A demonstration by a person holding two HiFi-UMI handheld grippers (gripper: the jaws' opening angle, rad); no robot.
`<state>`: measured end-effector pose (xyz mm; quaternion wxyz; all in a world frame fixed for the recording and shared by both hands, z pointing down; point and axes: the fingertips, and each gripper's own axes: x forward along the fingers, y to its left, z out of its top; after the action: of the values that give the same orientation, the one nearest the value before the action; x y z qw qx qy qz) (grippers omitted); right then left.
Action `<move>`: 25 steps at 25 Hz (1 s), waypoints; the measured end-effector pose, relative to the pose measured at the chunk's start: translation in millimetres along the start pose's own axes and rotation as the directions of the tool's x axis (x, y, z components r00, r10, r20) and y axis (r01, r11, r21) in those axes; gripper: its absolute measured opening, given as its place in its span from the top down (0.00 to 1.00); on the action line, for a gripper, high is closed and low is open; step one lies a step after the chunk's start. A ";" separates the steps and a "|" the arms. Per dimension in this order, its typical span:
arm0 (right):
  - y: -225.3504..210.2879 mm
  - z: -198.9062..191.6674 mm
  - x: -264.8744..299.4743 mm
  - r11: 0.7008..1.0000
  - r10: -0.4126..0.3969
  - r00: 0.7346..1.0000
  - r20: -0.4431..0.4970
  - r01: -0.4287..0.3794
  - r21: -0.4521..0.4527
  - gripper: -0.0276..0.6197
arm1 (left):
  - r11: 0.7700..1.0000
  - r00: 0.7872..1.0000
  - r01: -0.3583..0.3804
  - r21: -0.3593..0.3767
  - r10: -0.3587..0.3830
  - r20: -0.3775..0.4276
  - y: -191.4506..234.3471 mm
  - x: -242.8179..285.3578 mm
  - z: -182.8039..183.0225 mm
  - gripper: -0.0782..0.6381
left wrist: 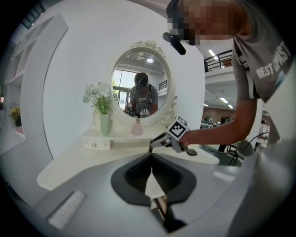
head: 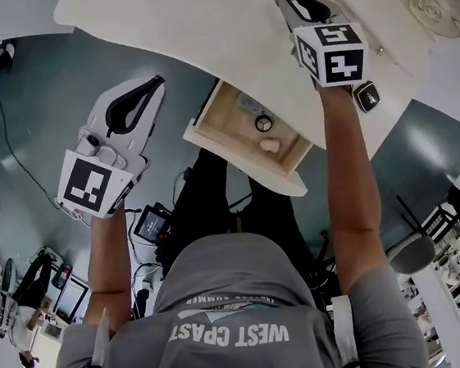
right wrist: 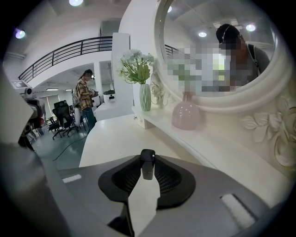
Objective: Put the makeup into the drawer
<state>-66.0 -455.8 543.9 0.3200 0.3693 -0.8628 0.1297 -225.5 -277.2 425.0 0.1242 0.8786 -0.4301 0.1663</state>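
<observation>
Here: my right gripper point(head: 306, 6) is over the white tabletop point(head: 191, 18), its jaws pinching a small black makeup tube point(right wrist: 147, 163). The tube stands upright at the very tips, clear of the surface. My left gripper point(left wrist: 151, 156) has its jaws pressed together w/ nothing between, held off the table edge beside the drawer point(head: 233, 123).

Handling, by my judgement:
- The tube is short, rigid and prob. light, w/ a smooth plastic shell that reflects a small glint, so likely slippery.
- The ribbed black pads point(right wrist: 169, 178) should bite it well enough.
- Best hold is across the mid-body, not the cap end. Here the tips catch it near the lower part, so it may pivot if jolted.

Materials and shapes:
- The drawer is open below the tabletop, w/ bare pale wood inside and a white front.
- It holds a thin black ring point(head: 263, 123) and a cream, rounded lump point(head: 269, 145).
- The tabletop is matte and curved at the edge.
- On the shelf behind are a glossy pink bottle point(right wrist: 186, 115), a ribbed green vase point(right wrist: 145, 98) w/ white flowers, and an oval mirror point(right wrist: 217, 51) w/ a carved floral frame.
</observation>
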 end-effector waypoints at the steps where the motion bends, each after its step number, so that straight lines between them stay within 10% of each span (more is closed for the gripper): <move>1: 2.7 0.2 -5.4 1.000 0.006 1.000 0.005 -0.006 0.000 0.81 | 1.000 1.000 0.003 0.001 -0.003 0.001 -1.9 1.2 1.1 0.89; 25: 79.4 -71.4 -105.7 0.989 0.151 0.988 -0.017 -0.151 0.005 0.81 | 0.998 0.999 0.051 0.028 -0.051 0.001 -53.0 32.7 8.6 0.89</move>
<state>-35.4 -309.2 530.8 0.3160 0.3024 -0.8852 0.1586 -162.9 -272.0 426.2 0.1160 0.8910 -0.4053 0.1685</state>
